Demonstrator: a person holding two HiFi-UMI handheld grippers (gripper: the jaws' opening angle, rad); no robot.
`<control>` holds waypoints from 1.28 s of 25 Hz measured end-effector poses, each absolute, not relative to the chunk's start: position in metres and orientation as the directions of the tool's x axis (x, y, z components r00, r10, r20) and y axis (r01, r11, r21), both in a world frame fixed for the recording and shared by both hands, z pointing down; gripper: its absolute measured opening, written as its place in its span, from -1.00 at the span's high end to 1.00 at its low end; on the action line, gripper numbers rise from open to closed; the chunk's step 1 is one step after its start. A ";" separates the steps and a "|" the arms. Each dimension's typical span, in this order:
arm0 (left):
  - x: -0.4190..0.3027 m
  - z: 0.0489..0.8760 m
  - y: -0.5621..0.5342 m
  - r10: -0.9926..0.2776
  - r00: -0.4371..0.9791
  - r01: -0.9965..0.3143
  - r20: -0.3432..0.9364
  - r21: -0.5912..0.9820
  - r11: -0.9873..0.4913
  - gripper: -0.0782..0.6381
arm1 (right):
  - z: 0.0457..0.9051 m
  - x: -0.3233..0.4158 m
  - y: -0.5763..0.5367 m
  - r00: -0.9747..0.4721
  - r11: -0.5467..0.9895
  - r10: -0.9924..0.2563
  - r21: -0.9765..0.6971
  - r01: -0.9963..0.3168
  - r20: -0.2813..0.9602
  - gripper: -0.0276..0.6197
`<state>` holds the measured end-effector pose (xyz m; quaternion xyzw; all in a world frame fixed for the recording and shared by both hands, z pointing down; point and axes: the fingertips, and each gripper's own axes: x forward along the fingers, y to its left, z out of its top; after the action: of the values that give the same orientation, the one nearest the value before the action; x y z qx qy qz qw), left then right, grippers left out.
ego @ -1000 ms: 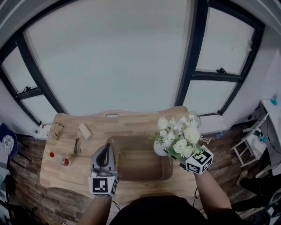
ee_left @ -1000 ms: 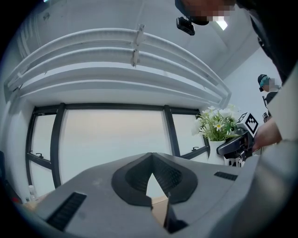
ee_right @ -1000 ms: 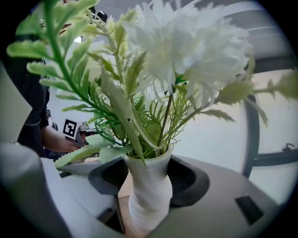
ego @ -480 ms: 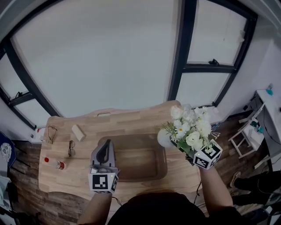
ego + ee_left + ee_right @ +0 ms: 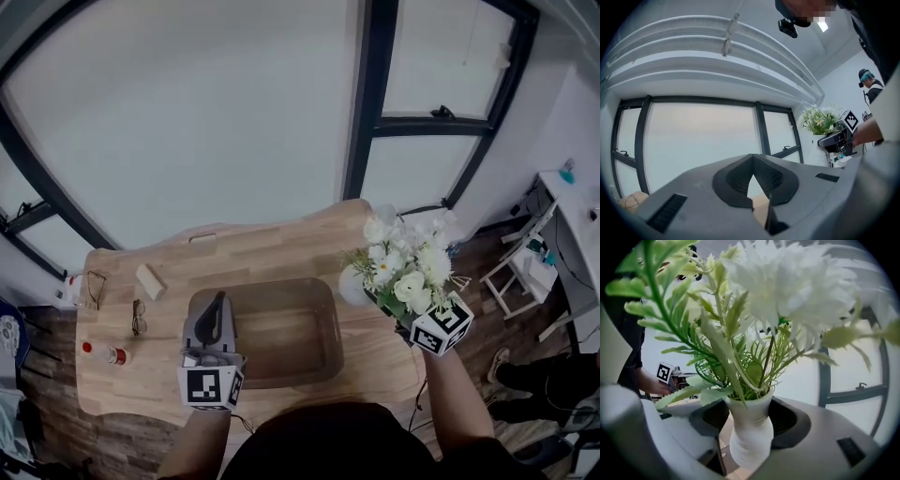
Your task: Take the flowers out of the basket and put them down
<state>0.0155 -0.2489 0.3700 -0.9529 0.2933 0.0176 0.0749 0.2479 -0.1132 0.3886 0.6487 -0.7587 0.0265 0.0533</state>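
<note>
Two hand-held grippers showing in the head view, one at each side of the basket.

Right hand-held gripper: jaws are closing round the waist of a white vase, a pad pressing on each side, and are gripping it upright. The flowers, white blooms with green leaves, are standing in that vase and spreading over the gripper, hiding most of it from above. Its marker cube is sticking out below the blooms.

Position of the flowers: outside the basket, over the right part of the table, just beside the basket's far right corner. The vase base is lying out of sight, so whether it is touching the wood I cannot tell.

Left hand-held gripper: jaws are lying together, tips meeting, nothing between them. It is pointing level over the basket's left edge, its marker cube facing the camera.

The basket, brown and rectangular, is sitting mid-table and showing nothing inside.

On the left end of the table, well apart from the basket: two pairs of glasses, a small pale block and a small red-capped bottle lying on its side.

Large windows are filling the background.
</note>
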 end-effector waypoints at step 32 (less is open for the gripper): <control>0.054 0.440 -0.229 -0.517 0.852 -0.506 0.080 -0.123 -0.854 0.77 | 0.564 0.284 -0.071 0.003 -0.027 -0.947 -0.070 -0.997 0.322 0.06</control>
<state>0.0538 -0.2294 0.4403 -0.9612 0.2660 -0.0552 0.0487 0.2845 -0.0715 0.5640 0.7024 -0.6918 0.1415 0.0893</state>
